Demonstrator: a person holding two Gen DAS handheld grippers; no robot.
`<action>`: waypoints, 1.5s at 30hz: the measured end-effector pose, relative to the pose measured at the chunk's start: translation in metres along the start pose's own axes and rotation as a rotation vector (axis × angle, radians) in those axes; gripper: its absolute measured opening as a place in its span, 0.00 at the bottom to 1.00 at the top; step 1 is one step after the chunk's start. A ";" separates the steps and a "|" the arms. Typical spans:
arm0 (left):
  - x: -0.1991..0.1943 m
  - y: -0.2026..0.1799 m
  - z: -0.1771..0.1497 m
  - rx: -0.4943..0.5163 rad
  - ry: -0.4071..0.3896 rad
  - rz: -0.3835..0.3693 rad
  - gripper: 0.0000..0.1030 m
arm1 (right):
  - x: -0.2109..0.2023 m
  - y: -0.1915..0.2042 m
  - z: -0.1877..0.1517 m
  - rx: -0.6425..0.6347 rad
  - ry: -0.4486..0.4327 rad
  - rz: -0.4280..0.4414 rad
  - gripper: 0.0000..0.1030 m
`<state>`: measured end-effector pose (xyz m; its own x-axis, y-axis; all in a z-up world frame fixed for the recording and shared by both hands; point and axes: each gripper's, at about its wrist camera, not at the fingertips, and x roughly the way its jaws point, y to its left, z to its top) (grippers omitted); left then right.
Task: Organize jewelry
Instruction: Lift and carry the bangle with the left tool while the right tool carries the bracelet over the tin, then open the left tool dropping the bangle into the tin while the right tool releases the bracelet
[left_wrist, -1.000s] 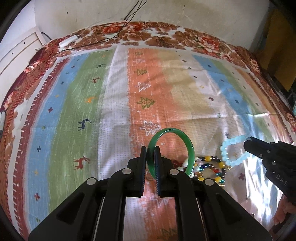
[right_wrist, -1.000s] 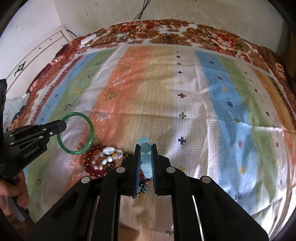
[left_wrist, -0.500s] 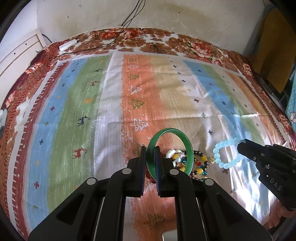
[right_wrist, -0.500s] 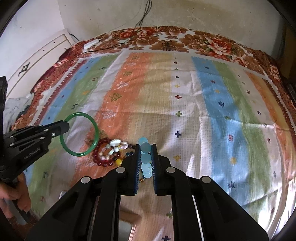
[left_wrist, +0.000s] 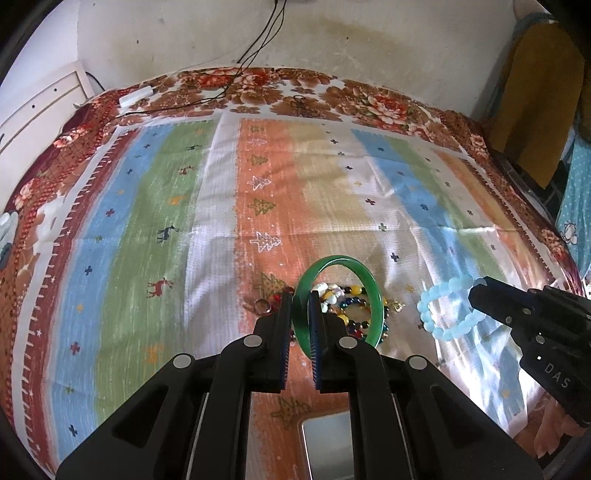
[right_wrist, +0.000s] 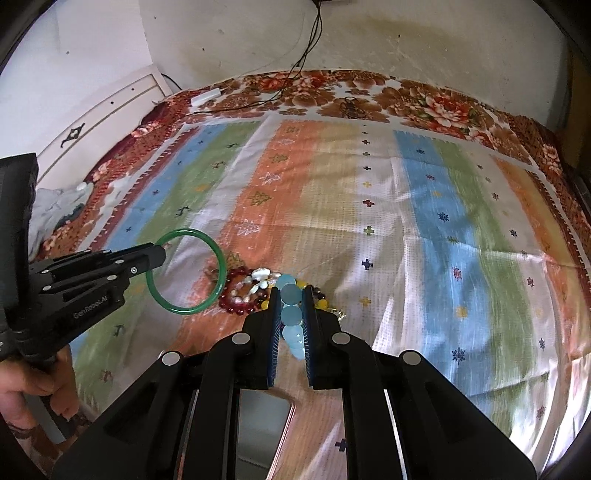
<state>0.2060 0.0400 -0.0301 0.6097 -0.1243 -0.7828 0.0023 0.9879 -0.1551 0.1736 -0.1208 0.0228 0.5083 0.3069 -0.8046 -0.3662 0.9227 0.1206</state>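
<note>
My left gripper is shut on a green bangle and holds it upright above the striped cloth; the bangle also shows in the right wrist view. My right gripper is shut on a pale blue bead bracelet, which also shows in the left wrist view, lifted off the cloth. A pile of mixed bead bracelets lies on the orange stripe below both grippers and also shows in the right wrist view.
A box with a pale inside sits at the near edge under the grippers and also shows in the right wrist view. Black cables and a white adapter lie at the far edge of the bed. A white cabinet stands at left.
Both grippers have risen and drawn back toward the near edge with their bracelets. The bead pile now sits farther ahead, and the box has come into view below.
</note>
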 end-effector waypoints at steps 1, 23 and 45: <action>-0.002 -0.001 -0.002 0.002 -0.003 -0.003 0.08 | -0.002 0.000 -0.001 0.000 -0.002 0.002 0.12; -0.042 -0.011 -0.044 0.021 -0.016 -0.036 0.09 | -0.034 0.022 -0.045 -0.019 0.004 0.048 0.12; -0.041 -0.019 -0.063 0.054 0.009 0.034 0.46 | -0.029 0.019 -0.065 -0.007 0.049 0.065 0.40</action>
<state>0.1312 0.0207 -0.0335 0.6028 -0.0907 -0.7927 0.0242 0.9951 -0.0955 0.1012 -0.1273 0.0102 0.4448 0.3542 -0.8226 -0.4028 0.8995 0.1695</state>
